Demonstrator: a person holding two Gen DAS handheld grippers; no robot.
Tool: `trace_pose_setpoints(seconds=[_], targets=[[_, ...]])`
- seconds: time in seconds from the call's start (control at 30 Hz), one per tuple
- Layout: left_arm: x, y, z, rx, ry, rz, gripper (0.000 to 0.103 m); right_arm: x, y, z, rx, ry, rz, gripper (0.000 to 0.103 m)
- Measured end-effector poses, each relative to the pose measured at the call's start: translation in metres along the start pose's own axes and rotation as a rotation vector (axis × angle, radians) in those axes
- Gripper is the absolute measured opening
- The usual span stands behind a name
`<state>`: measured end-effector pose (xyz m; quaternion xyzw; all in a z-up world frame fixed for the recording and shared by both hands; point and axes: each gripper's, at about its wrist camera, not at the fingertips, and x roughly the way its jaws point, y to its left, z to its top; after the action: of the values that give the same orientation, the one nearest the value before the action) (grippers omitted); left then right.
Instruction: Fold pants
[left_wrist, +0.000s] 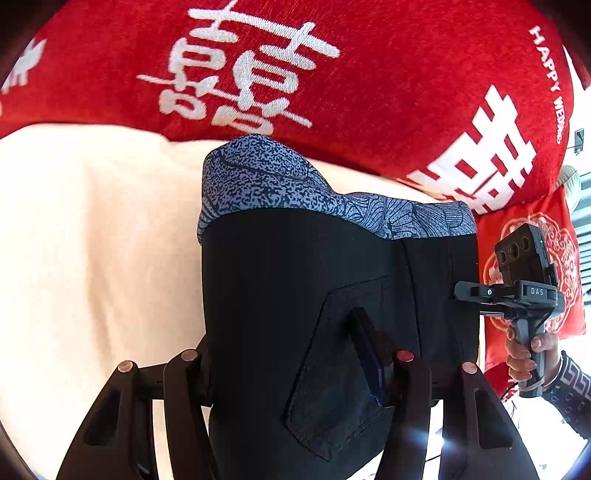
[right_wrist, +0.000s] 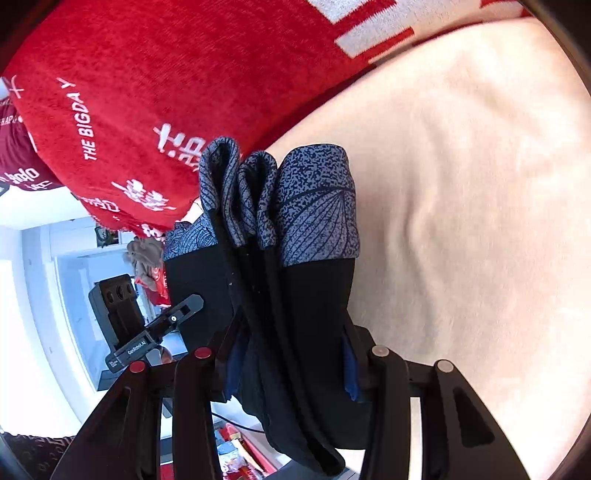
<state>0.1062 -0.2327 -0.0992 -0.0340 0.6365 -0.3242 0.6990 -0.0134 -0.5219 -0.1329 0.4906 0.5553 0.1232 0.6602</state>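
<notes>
The pants (left_wrist: 303, 280) are black with a blue patterned cuff band (left_wrist: 280, 184) and a back pocket (left_wrist: 343, 373). They are folded into a thick bundle held over a cream cushion (left_wrist: 92, 229). My left gripper (left_wrist: 291, 373) is shut on the bundle's near edge. In the right wrist view the bundle (right_wrist: 295, 295) shows several stacked layers with the cuffs (right_wrist: 280, 195) at the far end, and my right gripper (right_wrist: 291, 365) is shut on it. The right gripper also shows in the left wrist view (left_wrist: 517, 291), hand-held at the bundle's right side.
A red blanket with white characters (left_wrist: 295, 74) lies behind the cushion; it also shows in the right wrist view (right_wrist: 147, 92). A red pillow (left_wrist: 546, 258) sits at the right. A bright room with a white cabinet (right_wrist: 55, 295) lies beyond the left edge.
</notes>
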Motion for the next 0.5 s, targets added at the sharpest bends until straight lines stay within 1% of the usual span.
trace_pose_setpoints(seconds=[0.1,0.2,0.3,0.37,0.4,0.43,0.47,0.5], targets=[[-0.017,0.002,-0.025,0.007,-0.004,0.012,0.060,-0.005,0.003,-0.023,-0.005,0.006,0.005,0.047],[-0.022,0.011,-0.042,0.008,0.006,0.015,0.060,-0.002,0.004,-0.046,-0.003,-0.004,0.001,0.047],[-0.019,0.026,-0.056,0.023,0.024,0.019,0.060,0.007,0.002,-0.069,-0.010,-0.036,-0.011,0.047],[-0.009,0.036,-0.063,0.039,0.048,0.047,0.061,0.017,-0.008,-0.083,0.016,-0.053,-0.025,0.047],[-0.001,0.042,-0.068,0.052,0.055,0.082,0.069,0.028,-0.011,-0.086,0.034,-0.052,-0.051,0.049],[0.005,0.048,-0.072,0.057,0.048,0.120,0.082,0.037,-0.014,-0.090,0.039,-0.066,-0.101,0.053],[0.008,0.053,-0.075,0.055,0.024,0.140,0.088,0.040,-0.014,-0.092,0.027,-0.093,-0.133,0.059],[0.009,0.058,-0.075,0.049,0.004,0.142,0.097,0.041,-0.014,-0.092,0.012,-0.118,-0.160,0.064]])
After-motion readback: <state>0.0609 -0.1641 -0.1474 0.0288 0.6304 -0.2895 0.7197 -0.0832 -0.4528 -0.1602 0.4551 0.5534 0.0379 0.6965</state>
